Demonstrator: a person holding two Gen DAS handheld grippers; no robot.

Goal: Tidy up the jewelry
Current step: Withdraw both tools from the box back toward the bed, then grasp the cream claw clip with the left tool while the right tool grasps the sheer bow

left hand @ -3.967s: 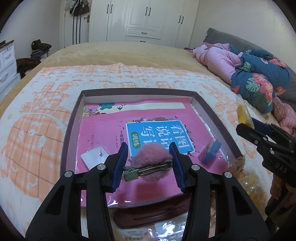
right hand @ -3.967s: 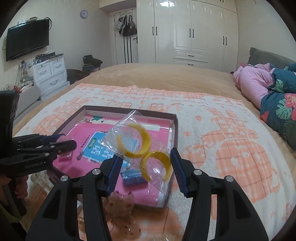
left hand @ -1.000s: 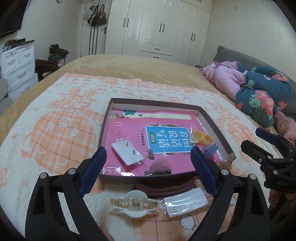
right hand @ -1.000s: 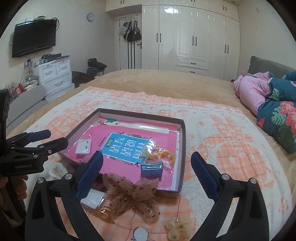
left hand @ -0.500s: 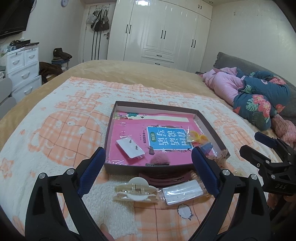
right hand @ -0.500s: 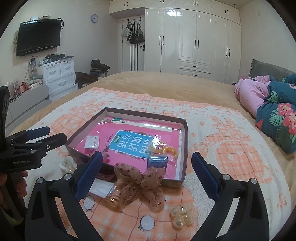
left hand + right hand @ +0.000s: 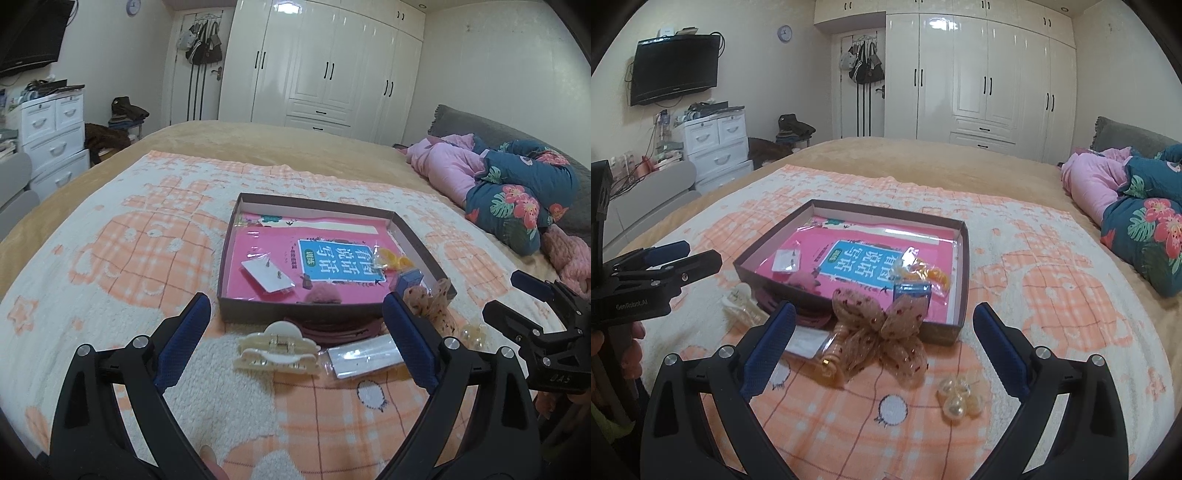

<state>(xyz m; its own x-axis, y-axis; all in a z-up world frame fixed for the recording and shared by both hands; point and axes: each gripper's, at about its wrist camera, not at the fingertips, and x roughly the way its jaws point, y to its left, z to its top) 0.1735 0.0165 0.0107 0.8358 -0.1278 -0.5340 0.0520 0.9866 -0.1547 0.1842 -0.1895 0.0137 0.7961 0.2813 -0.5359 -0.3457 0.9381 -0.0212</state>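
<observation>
Both grippers hang wide open and empty over the bed: the left gripper [image 7: 295,339] at lower centre above the cream hair claw [image 7: 277,350], the right gripper [image 7: 882,347] low over the spotted bow clip [image 7: 877,332]. At mid-frame sits the brown box [image 7: 963,295], holding the pink pompom clip [image 7: 322,295], earring card [image 7: 267,277], yellow bangles [image 7: 923,271] and blue packet [image 7: 911,293]. Pearls [image 7: 958,400] lie at lower right, outside it.

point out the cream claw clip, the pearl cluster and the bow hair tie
cream claw clip [image 7: 277,350], left wrist view, on its spring hinge
pearl cluster [image 7: 958,400], right wrist view, on the middle pearls
bow hair tie [image 7: 882,328], right wrist view, on its knot
</observation>
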